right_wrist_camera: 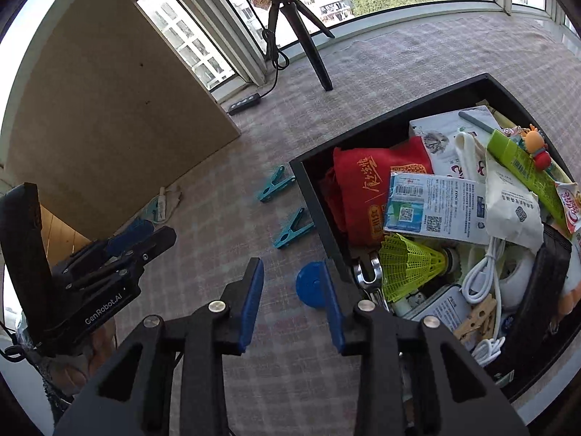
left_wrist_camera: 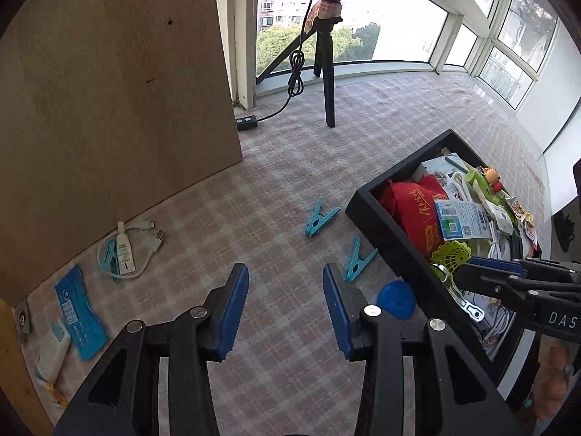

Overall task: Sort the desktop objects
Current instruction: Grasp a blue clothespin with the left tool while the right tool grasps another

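From the left wrist view, the left gripper (left_wrist_camera: 286,309) hangs over the checked pink tablecloth (left_wrist_camera: 290,167) with its blue-padded jaws spread and nothing between them. Two teal plastic clothes pegs (left_wrist_camera: 357,260) lie just ahead of its right finger, and a round blue plastic disc (left_wrist_camera: 397,299) sits just beside that finger, against the black rectangular box (left_wrist_camera: 385,239) crammed with clutter. A yellow mesh shuttlecock (left_wrist_camera: 454,254) rests inside the box, near the right gripper (left_wrist_camera: 468,272), whose jaws I cannot make out from here.

From the right wrist view, the right gripper (right_wrist_camera: 294,303) stands spread and empty, with the disc (right_wrist_camera: 312,287) between its fingertips on the cloth below; the shuttlecock (right_wrist_camera: 410,265) lies just to its right
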The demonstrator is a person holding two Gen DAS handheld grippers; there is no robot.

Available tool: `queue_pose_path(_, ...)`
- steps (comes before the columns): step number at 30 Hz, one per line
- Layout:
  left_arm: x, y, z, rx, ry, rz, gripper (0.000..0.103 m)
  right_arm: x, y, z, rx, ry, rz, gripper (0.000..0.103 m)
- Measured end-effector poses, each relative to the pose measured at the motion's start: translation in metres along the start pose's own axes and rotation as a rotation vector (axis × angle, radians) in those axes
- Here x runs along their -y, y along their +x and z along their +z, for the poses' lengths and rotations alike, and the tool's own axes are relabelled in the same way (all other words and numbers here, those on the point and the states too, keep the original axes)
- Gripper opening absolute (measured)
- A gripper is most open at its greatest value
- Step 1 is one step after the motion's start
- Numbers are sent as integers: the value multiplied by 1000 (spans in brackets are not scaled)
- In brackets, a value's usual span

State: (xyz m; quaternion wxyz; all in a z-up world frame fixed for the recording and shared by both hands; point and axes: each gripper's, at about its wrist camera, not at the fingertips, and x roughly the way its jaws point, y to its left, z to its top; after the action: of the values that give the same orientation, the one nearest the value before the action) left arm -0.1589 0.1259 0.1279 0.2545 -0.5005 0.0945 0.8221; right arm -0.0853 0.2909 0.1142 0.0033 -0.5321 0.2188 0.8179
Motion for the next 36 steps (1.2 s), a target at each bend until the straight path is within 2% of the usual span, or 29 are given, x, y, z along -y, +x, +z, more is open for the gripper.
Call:
queue_pose_path(5, -5, 29, 5, -23, 46, -79, 39, -15, 23, -7, -23, 32, -34, 28)
queue_pose_path(15, 14, 89, 20, -70, 204, -113, 37, -13, 75, -3, -67, 142, -88, 26)
queue_pose_path(21, 21, 113, 26, -97, 256, -126, 37, -4, 93, 0, -86, 191, -100, 26)
queue_pose_path(28, 20, 133, 35, -111, 249, -119, 36, -4, 105, 9, -93, 191, -119, 24)
queue_pose_path(32, 18, 136, 40, -91, 242, -117, 23, -4, 110, 13, -92, 196, -133, 23)
queue_pose_path(36, 15, 138, 44, -82, 238, -111, 21, -4, 111, 16, -84, 213, -130, 23)
